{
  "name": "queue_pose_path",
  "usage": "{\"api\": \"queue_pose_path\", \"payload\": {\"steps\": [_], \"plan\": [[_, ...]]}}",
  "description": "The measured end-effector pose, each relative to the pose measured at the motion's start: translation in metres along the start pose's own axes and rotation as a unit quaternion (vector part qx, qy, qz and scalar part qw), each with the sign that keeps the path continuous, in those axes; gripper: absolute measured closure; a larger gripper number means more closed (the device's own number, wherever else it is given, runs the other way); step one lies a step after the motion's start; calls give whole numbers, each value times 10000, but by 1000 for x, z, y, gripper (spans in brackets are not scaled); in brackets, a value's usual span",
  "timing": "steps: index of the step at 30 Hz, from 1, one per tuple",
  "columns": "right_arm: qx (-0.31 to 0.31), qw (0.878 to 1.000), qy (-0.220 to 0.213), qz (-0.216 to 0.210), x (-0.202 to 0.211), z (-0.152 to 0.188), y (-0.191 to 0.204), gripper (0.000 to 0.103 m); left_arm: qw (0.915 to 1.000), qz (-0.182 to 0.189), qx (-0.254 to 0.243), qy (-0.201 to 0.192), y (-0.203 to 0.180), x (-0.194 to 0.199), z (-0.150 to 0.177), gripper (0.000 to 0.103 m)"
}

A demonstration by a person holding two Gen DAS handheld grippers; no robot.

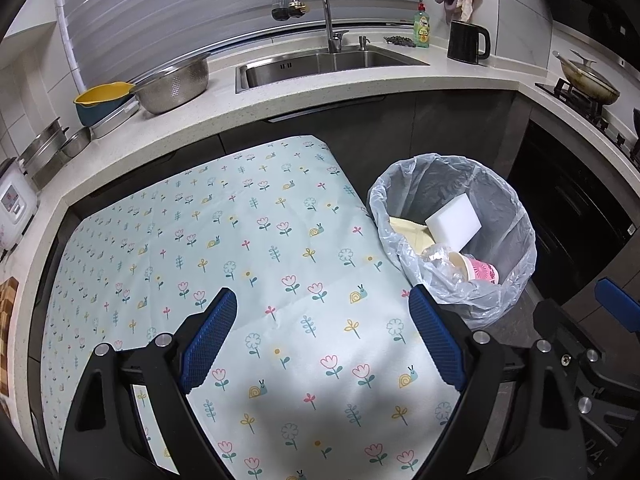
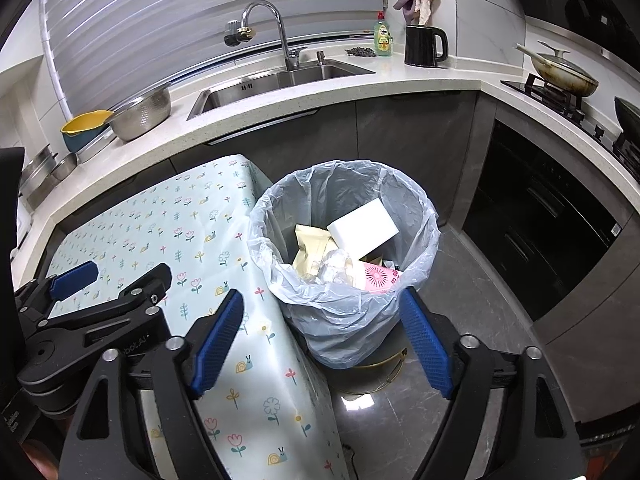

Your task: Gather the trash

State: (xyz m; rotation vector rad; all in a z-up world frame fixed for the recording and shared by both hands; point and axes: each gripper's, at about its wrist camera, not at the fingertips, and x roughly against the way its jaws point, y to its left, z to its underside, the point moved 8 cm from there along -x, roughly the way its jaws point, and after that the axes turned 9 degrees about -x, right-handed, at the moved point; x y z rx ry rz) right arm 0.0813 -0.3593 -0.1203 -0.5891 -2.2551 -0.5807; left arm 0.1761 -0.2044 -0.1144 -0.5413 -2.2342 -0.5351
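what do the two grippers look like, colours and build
Both match. The left gripper and right gripper have black angular frames with cut-out windows, silver round bolt heads, and long blue pads with a fine ribbed grid texture. White lettering ending "bot.AI" shows on the left one's body in the right wrist view. No cables or sleeves are visible.

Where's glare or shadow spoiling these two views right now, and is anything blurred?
Left wrist view: a soft shadow darkens the tablecloth near the bottom; the trash bin is sharp. Right wrist view: a bright ceiling-light reflection glares on the floor below the bin; fisheye bends the counter; no motion blur.
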Motion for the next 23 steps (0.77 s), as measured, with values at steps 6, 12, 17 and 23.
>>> {"api": "queue_pose_path", "payload": {"steps": [6, 12, 17, 23], "plan": [[44, 10000, 55, 48, -2, 1, 0, 19, 10000, 0, 10, 33, 1, -3, 1, 19], [30, 9999, 90, 74, -5, 2, -1, 18, 10000, 17, 13, 46, 1, -3, 2, 19], [23, 9999, 108, 92, -7, 3, -1, 17, 10000, 8, 51, 66, 3, -4, 3, 19], [-58, 9999, 117, 73, -11, 4, -4, 6, 10000, 5, 82, 34, 6, -5, 5, 19]]}}
